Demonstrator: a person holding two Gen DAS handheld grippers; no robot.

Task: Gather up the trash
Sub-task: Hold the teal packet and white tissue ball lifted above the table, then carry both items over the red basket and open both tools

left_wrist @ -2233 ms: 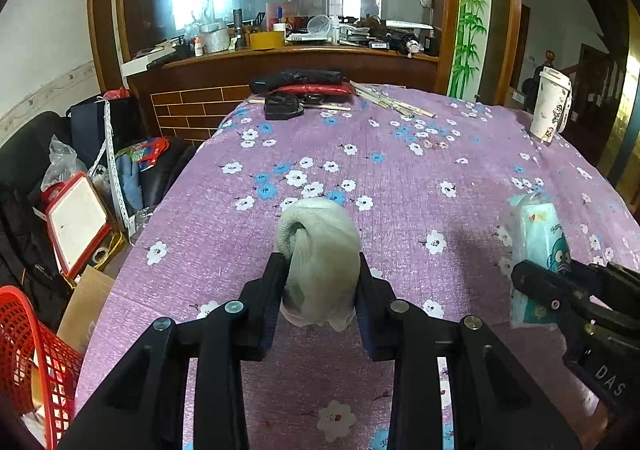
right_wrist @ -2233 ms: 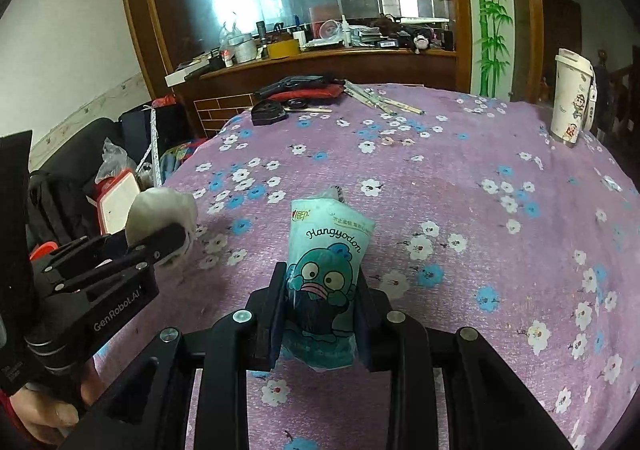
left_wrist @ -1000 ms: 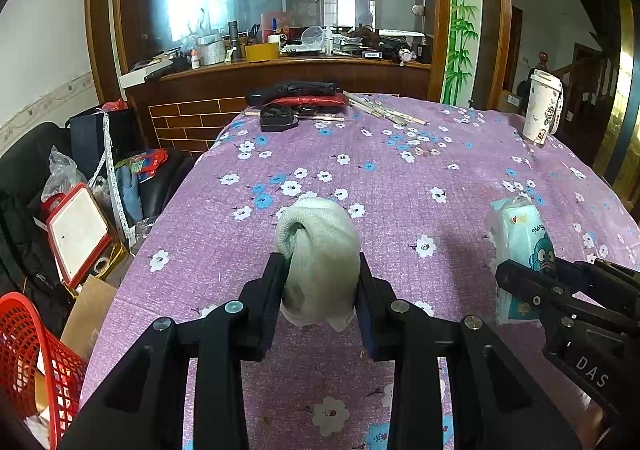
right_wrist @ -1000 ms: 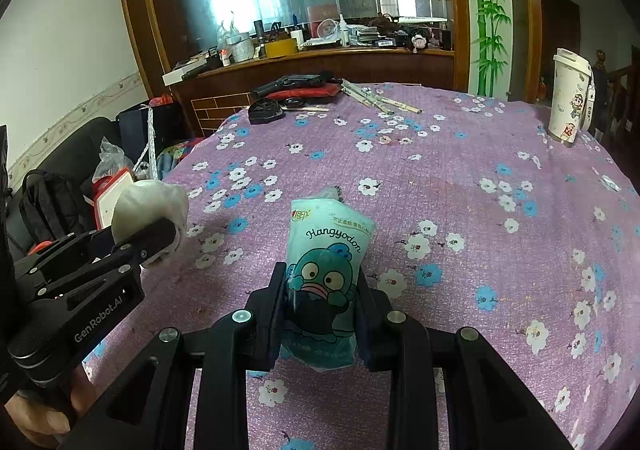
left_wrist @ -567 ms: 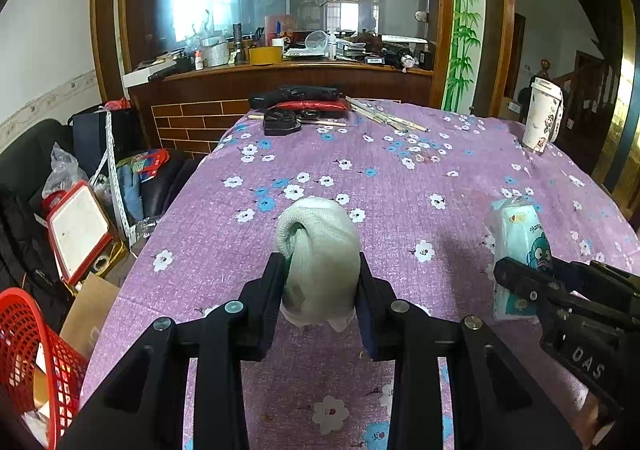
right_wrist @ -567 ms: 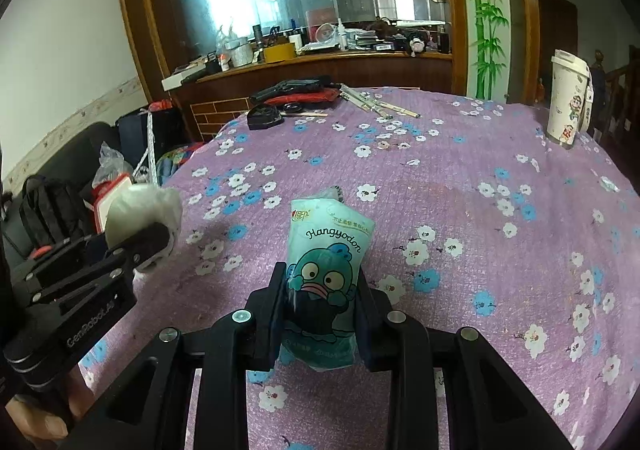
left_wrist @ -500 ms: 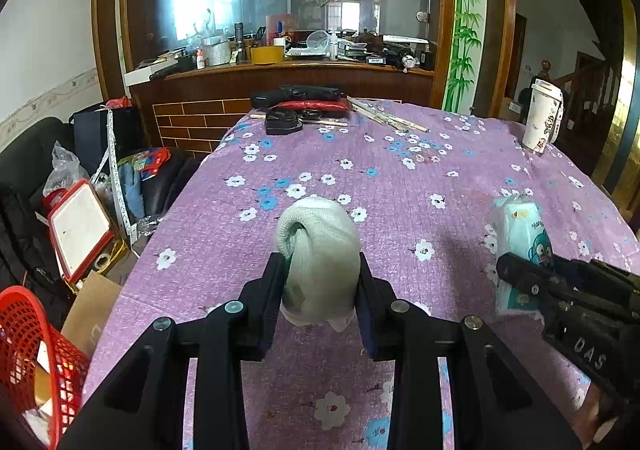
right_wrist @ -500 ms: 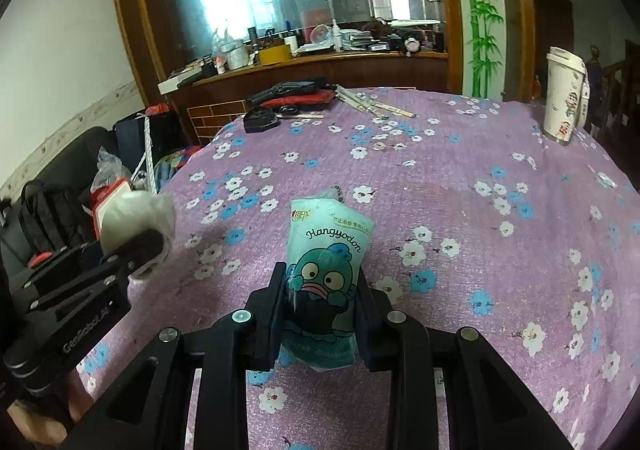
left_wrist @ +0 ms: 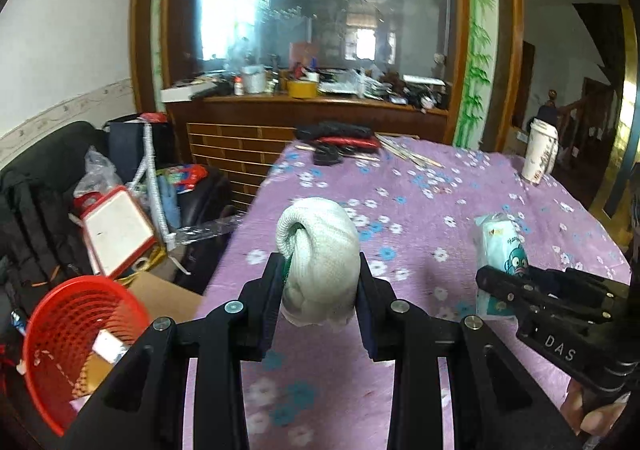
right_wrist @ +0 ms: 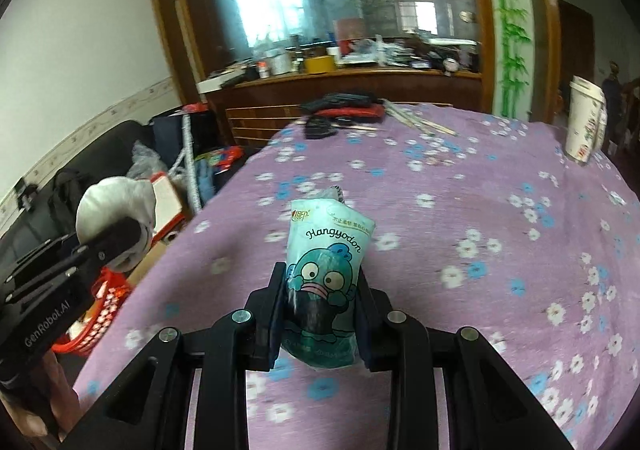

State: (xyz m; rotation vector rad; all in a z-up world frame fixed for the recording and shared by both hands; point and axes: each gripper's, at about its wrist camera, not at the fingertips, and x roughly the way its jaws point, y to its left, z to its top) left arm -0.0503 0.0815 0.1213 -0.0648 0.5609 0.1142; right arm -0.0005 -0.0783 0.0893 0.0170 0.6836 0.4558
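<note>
My left gripper (left_wrist: 320,282) is shut on a rolled-up white cloth glove (left_wrist: 318,250) and holds it in the air over the left edge of the table. My right gripper (right_wrist: 320,310) is shut on a teal cartoon tissue packet (right_wrist: 324,274), held above the purple flowered tablecloth (right_wrist: 460,217). The right gripper and its packet (left_wrist: 500,250) show at the right of the left wrist view. The left gripper with the glove (right_wrist: 116,217) shows at the left of the right wrist view. A red mesh basket (left_wrist: 76,334) stands on the floor at the lower left, below the table edge.
A paper cup (left_wrist: 540,155) stands at the table's far right. Black and red items (left_wrist: 336,135) and chopsticks (left_wrist: 404,155) lie at the far edge. Bags, a red-framed board (left_wrist: 116,230) and cardboard (left_wrist: 160,294) clutter the floor on the left. A wooden counter (left_wrist: 312,109) stands behind.
Both grippers have swung left and lifted, still holding their loads. The red basket and the floor clutter have come further into view, and the glove now hangs over the table's left edge.
</note>
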